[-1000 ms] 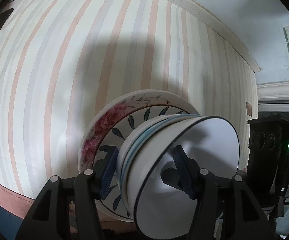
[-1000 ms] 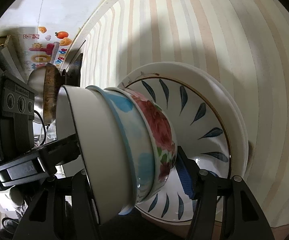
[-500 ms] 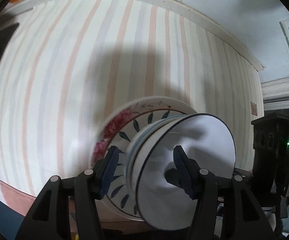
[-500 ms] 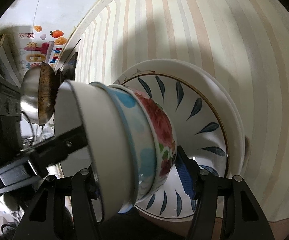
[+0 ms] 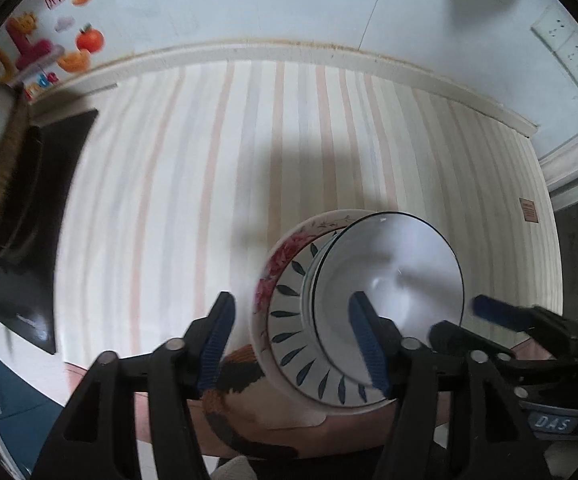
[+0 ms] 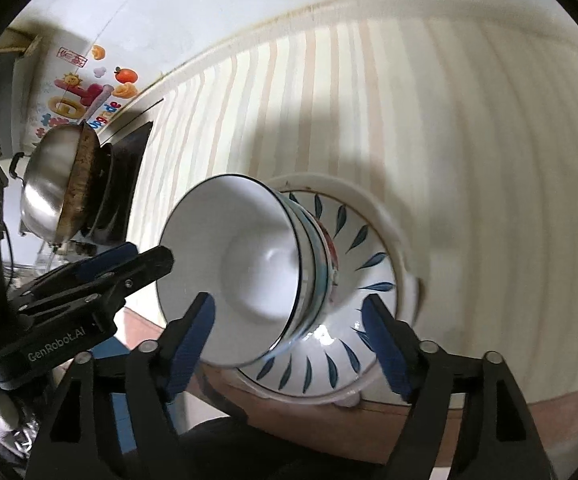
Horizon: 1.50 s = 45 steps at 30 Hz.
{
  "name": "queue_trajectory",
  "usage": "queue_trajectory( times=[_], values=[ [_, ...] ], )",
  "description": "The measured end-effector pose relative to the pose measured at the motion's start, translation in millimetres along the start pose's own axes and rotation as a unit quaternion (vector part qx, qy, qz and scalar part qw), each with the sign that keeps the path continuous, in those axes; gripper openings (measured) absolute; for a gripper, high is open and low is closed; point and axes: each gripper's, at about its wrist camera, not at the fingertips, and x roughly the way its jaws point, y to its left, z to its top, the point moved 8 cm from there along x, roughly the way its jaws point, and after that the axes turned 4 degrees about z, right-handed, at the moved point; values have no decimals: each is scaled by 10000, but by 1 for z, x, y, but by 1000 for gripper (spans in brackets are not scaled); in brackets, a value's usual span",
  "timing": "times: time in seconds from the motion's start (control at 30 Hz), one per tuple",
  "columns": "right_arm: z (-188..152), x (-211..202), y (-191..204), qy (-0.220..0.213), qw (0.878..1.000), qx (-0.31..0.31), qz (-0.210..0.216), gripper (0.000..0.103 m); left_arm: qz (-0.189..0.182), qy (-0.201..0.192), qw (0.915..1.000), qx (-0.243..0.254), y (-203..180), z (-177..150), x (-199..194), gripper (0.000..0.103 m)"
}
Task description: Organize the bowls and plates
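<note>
A stack of bowls, a white bowl [image 5: 389,276] with a dark rim on top, sits on stacked plates: a blue-leaf plate [image 5: 289,328] over a rose-rimmed plate [image 5: 273,272]. The stack rests on the striped tablecloth [image 5: 209,200]. The same white bowl [image 6: 249,264] and blue-leaf plate [image 6: 353,320] show in the right wrist view. My left gripper [image 5: 293,340] is open and empty, pulled back from the stack. My right gripper [image 6: 289,344] is open and empty, just short of the stack. Each gripper shows in the other's view, the right one [image 5: 501,320] and the left one [image 6: 101,272].
A steel wok [image 6: 49,192] with a browned rim sits on a black stove [image 6: 125,184] at the left. A wall with fruit stickers [image 6: 89,96] runs behind the table. Wall sockets [image 5: 565,48] sit at the upper right. The table's front edge [image 6: 409,412] runs under the stack.
Both grippers have drawn back from the stack and tilted up, so the bowls look smaller and the wall shows. Neither gripper's jaws span the bowls any longer.
</note>
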Motion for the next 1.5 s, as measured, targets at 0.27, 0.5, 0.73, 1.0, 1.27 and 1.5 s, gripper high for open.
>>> queue_trajectory(
  times=[0.27, 0.5, 0.73, 1.0, 1.27, 1.5],
  values=[
    [-20, -62, 28, -774, 9943, -177, -708, 96, 50, -640, 9977, 213, 3, -12, -50, 93],
    [-43, -124, 51, -1701, 9801, -241, -990, 100, -82, -1430, 9896, 135, 5, -24, -110, 94],
    [-74, -179, 70, -2276, 9658, -450, -1154, 101, -65, -1961, 9806, -12, 3, -50, -160, 103],
    [-132, -236, 91, -2741, 9498, -835, -1259, 102, 233, -2492, 9678, -254, -3, -107, -216, 103],
    [-200, -279, 110, -2943, 9429, -964, -1225, 102, 467, -2939, 9535, -471, -3, -165, -269, 103],
    [-253, -311, 125, -3262, 9323, -943, -1246, 103, 484, -3189, 9448, -581, 10, -206, -302, 103]
  ],
)
